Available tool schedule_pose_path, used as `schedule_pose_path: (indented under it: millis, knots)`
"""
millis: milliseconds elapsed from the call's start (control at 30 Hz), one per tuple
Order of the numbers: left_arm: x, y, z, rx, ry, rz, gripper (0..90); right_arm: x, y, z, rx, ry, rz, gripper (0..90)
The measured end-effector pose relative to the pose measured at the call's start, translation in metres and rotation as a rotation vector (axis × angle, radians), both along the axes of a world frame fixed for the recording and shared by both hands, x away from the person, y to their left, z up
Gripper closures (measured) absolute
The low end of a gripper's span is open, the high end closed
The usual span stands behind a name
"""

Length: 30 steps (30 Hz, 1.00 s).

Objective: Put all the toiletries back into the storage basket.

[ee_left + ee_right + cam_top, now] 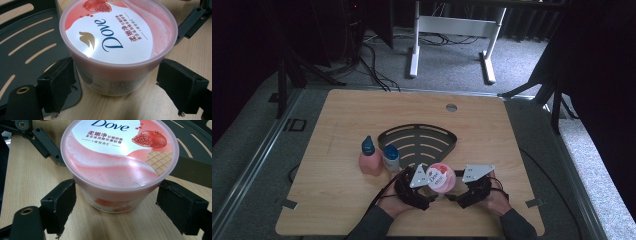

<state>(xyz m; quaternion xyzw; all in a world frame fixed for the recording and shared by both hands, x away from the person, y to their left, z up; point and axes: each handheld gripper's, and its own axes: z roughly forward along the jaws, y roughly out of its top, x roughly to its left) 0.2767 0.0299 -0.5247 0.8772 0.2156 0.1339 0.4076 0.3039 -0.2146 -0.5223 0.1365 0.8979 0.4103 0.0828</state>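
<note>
A pink Dove tub [441, 178] with a white and pink lid stands on the wooden table [337, 200], just in front of a black slotted tray [417, 140]. My left gripper [428, 186] comes at it from the left and my right gripper [455, 187] from the right. In the left gripper view the tub [117, 47] sits between the wide-apart jaws of the left gripper [115, 85], pads close to its sides. The right gripper [116, 205] straddles the tub [120, 165] the same way. Both look open.
A pink bottle with a blue cap [370, 159] and a small blue-capped bottle [391, 158] stand left of the tub, beside the tray [30, 45]. A round hole [451, 107] marks the table's far side. White desk legs [414, 45] stand on the floor beyond.
</note>
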Motion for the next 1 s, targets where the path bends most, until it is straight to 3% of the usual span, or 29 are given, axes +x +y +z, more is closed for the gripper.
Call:
schedule_pose_path:
  millis: [767,1000]
  knots:
    - [0.015,-0.012,0.01,-0.035,-0.026,0.021,15.3,0.017,-0.012,0.013,0.006,-0.015,-0.007,14.6]
    - [0.02,-0.017,0.017,-0.026,-0.059,0.028,15.2,0.024,-0.015,0.018,0.015,-0.019,-0.009,14.1]
